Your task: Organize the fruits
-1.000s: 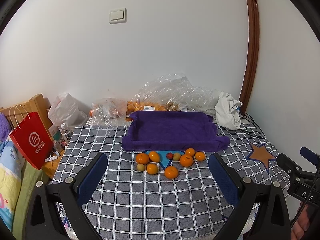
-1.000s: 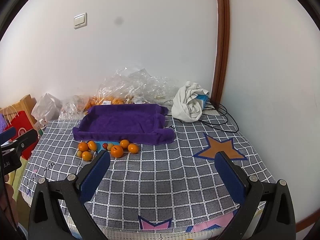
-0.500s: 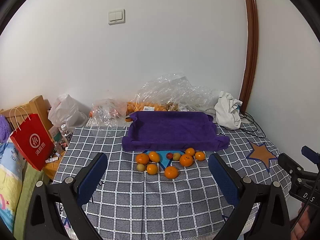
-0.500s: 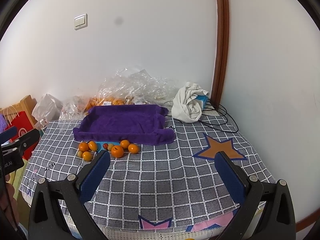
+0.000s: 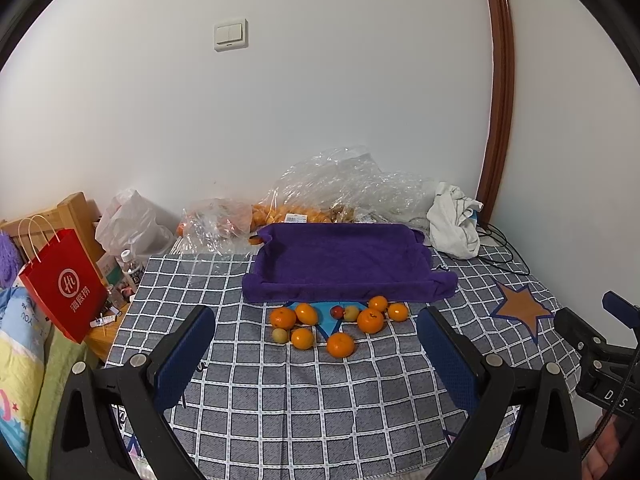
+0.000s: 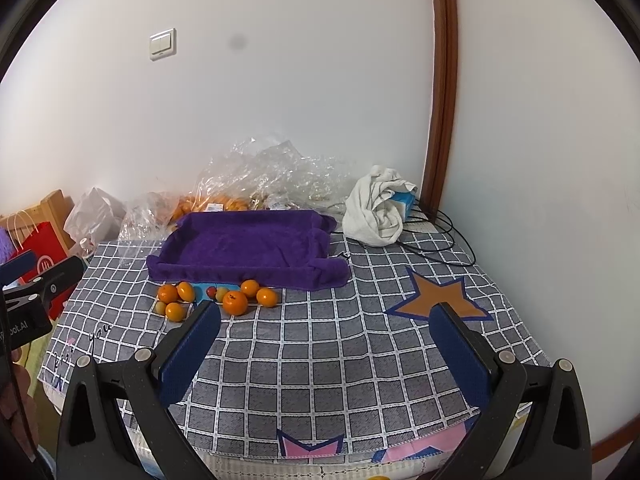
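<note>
Several oranges [image 5: 340, 344] [image 6: 235, 303], small yellow-green fruits [image 5: 280, 335] and a small red fruit [image 5: 337, 312] lie in a cluster on the checked cloth, just in front of a purple cloth-lined tray [image 5: 344, 262] [image 6: 248, 246]. My left gripper [image 5: 316, 354] is open and empty, hovering short of the cluster. My right gripper [image 6: 326, 346] is open and empty, to the right of the fruits. Its left finger hides part of the cluster.
Crumpled clear plastic bags [image 5: 344, 188] with more fruit lie behind the tray. A white cloth [image 6: 376, 212] and black cables [image 6: 448, 240] are at the back right. A red paper bag [image 5: 64, 284] and clutter stand left of the table.
Both views have shifted only slightly; the left gripper has edged a little. Both grippers stay open and empty, and the fruits have not moved.
</note>
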The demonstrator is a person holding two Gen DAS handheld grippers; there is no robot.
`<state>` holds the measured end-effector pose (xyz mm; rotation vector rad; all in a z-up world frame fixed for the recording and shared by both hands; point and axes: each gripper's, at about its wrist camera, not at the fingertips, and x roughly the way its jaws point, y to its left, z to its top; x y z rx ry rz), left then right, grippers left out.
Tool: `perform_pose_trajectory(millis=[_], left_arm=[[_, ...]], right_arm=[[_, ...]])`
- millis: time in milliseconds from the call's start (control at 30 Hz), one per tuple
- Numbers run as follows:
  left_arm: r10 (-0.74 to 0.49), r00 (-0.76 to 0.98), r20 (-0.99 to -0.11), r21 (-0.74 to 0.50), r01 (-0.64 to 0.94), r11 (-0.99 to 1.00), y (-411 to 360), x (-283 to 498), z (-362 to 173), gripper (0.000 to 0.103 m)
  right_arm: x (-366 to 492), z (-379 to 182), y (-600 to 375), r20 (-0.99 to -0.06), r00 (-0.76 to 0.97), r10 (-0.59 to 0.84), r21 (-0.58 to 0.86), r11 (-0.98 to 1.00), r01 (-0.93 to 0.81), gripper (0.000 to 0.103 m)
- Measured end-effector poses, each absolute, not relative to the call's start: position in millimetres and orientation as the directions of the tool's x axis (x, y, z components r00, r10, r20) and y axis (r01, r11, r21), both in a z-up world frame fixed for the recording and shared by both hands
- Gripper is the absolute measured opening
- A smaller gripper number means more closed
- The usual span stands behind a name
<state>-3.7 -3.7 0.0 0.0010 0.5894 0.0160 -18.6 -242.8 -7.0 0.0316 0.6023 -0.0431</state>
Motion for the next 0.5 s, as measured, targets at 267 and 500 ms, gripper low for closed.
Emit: perform_pose_trajectory(millis=[267, 500], left_arm=[[0.013, 0.831, -0.556, 0.003, -0.014, 1.0, -3.6, -4.0, -0.3, 0.102], [0.012, 0.83, -0.557, -0.003, -0.017, 1.0, 1.1, -0.3, -1.1, 0.102]], right_arm=[[-19.0, -7.3, -239.4, -0.564, 0.825, -0.034, 0.007, 0.999, 0.046, 0.102], [-17.9, -8.0, -236.2, -0.558, 0.829, -0.032, 0.001, 0.999, 0.039, 0.102]])
